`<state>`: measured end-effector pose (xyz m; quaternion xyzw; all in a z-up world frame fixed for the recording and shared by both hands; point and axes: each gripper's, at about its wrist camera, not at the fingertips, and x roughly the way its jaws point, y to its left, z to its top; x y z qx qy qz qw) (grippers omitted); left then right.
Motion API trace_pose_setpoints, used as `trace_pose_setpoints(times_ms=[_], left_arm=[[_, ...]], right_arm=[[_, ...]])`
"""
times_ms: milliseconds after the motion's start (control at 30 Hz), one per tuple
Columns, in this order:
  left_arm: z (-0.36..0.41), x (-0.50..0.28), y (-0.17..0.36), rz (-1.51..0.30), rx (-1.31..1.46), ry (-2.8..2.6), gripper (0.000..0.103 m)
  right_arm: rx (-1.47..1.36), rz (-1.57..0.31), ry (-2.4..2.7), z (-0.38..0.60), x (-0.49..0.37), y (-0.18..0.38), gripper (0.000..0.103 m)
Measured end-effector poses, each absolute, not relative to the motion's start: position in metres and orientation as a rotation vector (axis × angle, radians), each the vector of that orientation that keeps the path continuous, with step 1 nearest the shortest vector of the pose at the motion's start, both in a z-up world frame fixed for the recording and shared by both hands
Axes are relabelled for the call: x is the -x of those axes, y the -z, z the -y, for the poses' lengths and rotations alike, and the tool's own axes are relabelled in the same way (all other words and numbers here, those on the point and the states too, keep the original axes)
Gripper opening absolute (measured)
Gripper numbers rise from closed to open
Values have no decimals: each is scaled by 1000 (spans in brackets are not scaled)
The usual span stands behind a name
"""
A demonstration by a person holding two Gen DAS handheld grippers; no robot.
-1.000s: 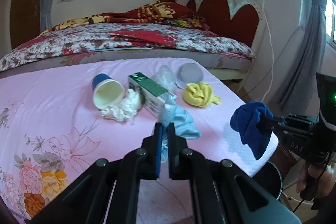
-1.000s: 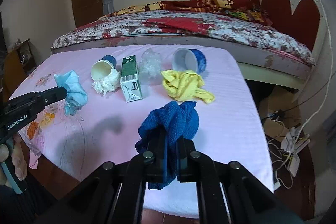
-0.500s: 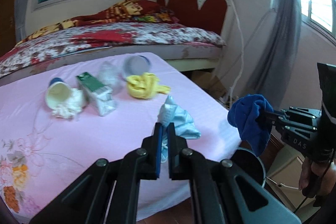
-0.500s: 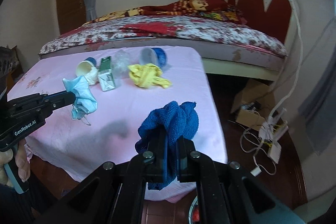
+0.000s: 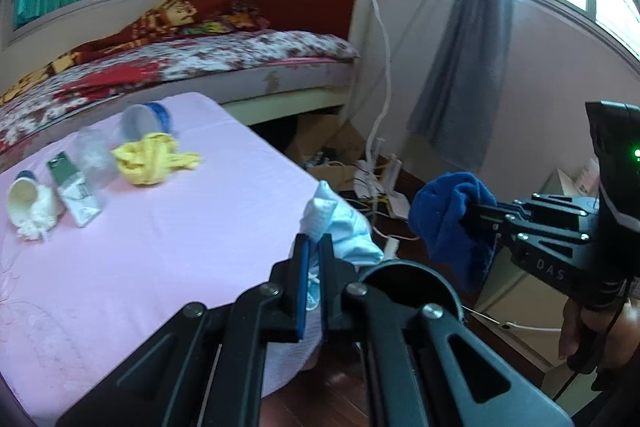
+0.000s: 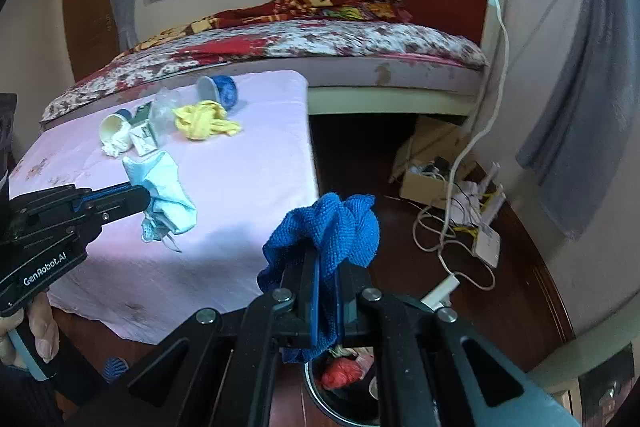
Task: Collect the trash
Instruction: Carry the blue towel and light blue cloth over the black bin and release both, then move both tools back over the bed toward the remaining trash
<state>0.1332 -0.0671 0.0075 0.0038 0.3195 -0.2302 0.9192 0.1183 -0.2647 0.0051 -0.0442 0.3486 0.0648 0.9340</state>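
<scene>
Both hands have swung away from the middle of the table (image 5: 132,259) toward its right edge, and a dark round bin (image 6: 344,387) has come into view on the floor below, with something red already lying in it.

The left claw (image 5: 313,267) is pinched shut on a crumpled light blue face mask (image 5: 340,231), which now hangs at the table's corner, just above the bin's rim (image 5: 412,273). The right claw (image 6: 326,291) is clamped tight on a bunched blue cloth (image 6: 332,227), carried clear of the table and held over the bin's mouth.

So two pieces of trash are lifted and almost at the drop point; the carry looks nearly done. Next comes letting go, probably the cloth first since it sits more squarely over the opening. The mask's loose straps could snag on the claw when it opens.

Still left on the table, well back from the edge: a yellow cloth (image 6: 204,121), two tipped cups (image 6: 218,91), a small green carton (image 5: 74,193), a clear plastic wad (image 5: 94,151) and a white tissue (image 6: 116,145).
</scene>
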Motion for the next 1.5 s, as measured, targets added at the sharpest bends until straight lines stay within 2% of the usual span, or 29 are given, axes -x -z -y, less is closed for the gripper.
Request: trace_pose_setpoints(times_ms=[267,600,867,1100,1133,1200,1233,1267,1300,1333,1367,1500], left_arm=[[124,-126,13,-706,-57,581,5],[189,-125,72,-841,-136,699,5],[212,-143,130,-983,-154,728,5],[216,-153,160,-1064,-147,723,5],[217,-155,164,-1085,-134,741,8],[220,-156,171,-1099,-139,723,23],[219,-154,171,-1097,-154,696,53],[218,-155,171,-1091,-150,688,80],[212,-152,166,-1065,-139,669,86],[207,-149,161,-1041,-139,654,91],[202,-147,156,-1023,-150,630,95],[184,-141,143,-999,-136,588,96]], right_arm=[[36,-788,-58,322,-102,30,6],[-42,-906,-29,374,-90,95,6],[-79,-1038,-51,390,-99,159,6],[-80,-1107,-72,387,-116,194,6],[-84,-1117,-77,386,-118,198,6],[-65,-1146,-71,386,-124,205,6],[-30,-1170,-48,386,-126,209,10],[15,-1191,-5,386,-126,213,33],[31,-1207,19,388,-127,215,54],[38,-1206,43,393,-125,215,86],[44,-1194,66,397,-123,213,93],[-11,-1178,112,413,-116,201,93]])
